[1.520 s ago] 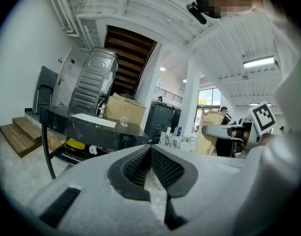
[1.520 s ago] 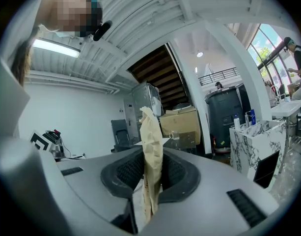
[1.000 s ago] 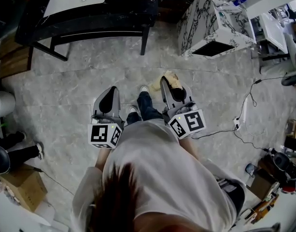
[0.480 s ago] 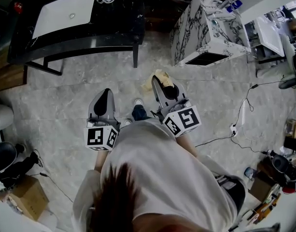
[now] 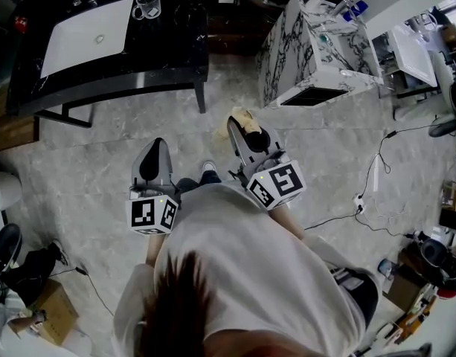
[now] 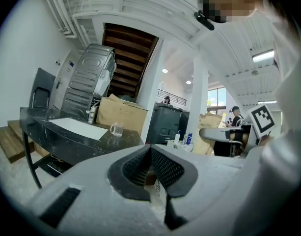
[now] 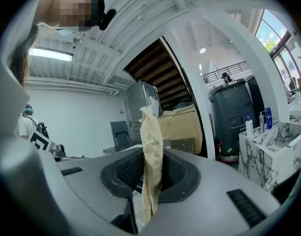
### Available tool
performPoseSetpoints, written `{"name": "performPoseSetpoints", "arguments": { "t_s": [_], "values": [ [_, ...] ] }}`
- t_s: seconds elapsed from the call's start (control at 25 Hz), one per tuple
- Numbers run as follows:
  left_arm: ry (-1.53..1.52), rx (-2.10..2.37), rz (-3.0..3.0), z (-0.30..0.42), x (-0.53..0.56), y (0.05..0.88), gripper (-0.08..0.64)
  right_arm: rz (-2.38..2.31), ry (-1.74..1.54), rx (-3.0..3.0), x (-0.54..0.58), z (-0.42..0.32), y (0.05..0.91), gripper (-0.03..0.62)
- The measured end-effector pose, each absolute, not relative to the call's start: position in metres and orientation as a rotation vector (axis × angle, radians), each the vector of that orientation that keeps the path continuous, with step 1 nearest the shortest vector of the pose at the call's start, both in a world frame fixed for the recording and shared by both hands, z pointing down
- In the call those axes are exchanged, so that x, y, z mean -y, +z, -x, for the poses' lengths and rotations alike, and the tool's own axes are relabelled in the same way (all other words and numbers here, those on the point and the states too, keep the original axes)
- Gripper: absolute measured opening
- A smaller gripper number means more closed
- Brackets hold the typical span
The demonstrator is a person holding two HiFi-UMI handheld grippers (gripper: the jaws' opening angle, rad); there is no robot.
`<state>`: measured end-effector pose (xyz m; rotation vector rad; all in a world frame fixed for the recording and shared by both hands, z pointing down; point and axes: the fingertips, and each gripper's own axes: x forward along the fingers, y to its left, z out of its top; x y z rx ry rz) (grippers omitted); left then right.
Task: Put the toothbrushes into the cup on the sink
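Clamping tan wad (image 7: 151, 129), right tool (image 7: 149, 167) (pinch visible only in its view).

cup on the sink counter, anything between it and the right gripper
Only bare floor lies between the right gripper and the cup, but its jaws are shut on a tan crumpled wad, so they are not free.

1. Head view: above the person (image 5: 235, 274), looking steeply down at the table (image 5: 168, 50) and the marble cabinet (image 5: 302, 43).
2. Left gripper view: low, facing forward along its jaws; shares the table.
3. Right gripper view: low, facing forward likewise; shares the cabinet, nearby.
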<state>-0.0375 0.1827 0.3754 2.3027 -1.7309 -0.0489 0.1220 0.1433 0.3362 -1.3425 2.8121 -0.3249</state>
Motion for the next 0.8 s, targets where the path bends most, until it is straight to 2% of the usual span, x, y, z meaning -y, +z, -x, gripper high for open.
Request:
{"name": "performPoseSetpoints", "arguments": {
  "t_s": [0.8],
  "values": [
    [-0.014, 1.719, -2.296, 0.026, -0.174, 0.381, 0.009, 1.376, -0.399, -2.802, -0.133, -0.135, 0.351, 0.057]
  ]
}}
